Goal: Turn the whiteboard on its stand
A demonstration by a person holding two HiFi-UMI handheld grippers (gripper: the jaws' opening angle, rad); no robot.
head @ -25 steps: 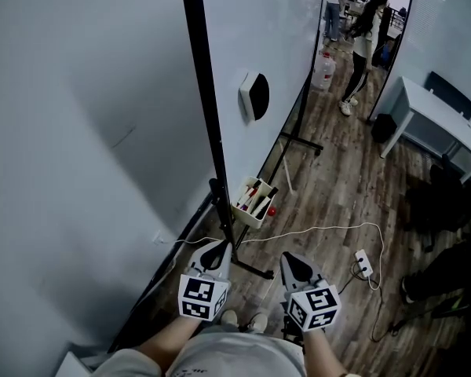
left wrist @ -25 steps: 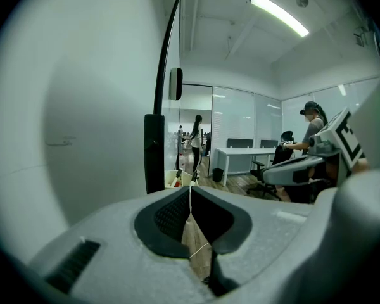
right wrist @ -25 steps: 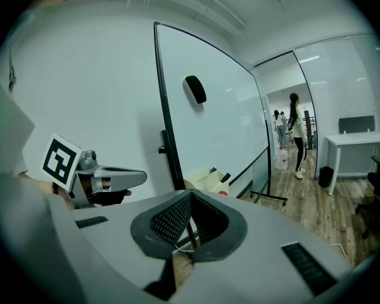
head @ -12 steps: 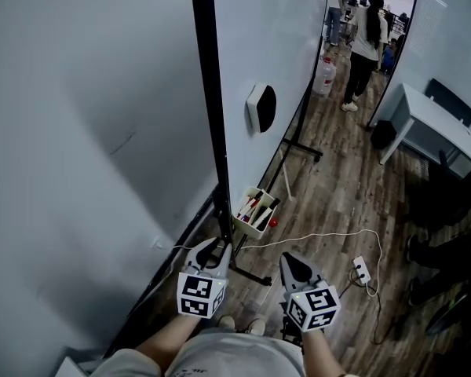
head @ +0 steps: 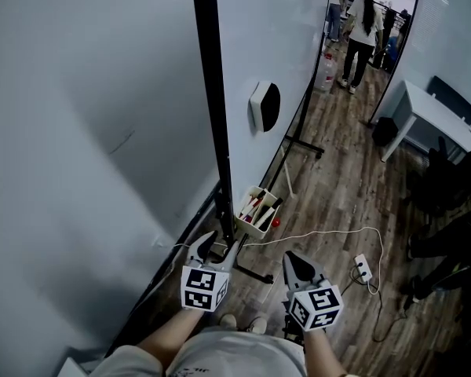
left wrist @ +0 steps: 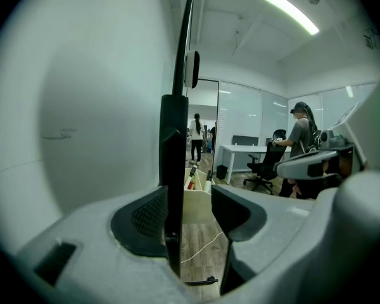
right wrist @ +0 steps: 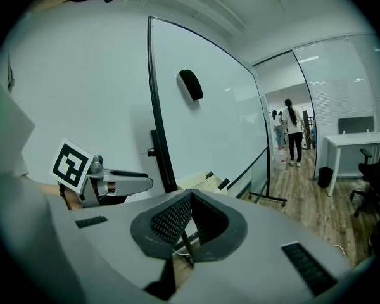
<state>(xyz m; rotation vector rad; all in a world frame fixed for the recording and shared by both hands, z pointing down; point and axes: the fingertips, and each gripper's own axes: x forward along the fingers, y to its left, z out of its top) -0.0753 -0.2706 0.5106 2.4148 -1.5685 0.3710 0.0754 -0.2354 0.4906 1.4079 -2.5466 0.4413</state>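
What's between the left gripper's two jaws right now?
The whiteboard's black frame edge, in the left gripper view. The left gripper's jaws have just been opening around it.

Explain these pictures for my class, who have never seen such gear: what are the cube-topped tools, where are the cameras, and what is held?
No robot: a person holds a gripper in each hand. One picture comes from a camera on the person's head, looking down; the other two from cameras on each gripper. The left gripper has just been opening; the black frame of the whiteboard stands between its parted jaws, ungripped. The right gripper is shut, empty. An eraser sticks to the board; a marker tray sits below.
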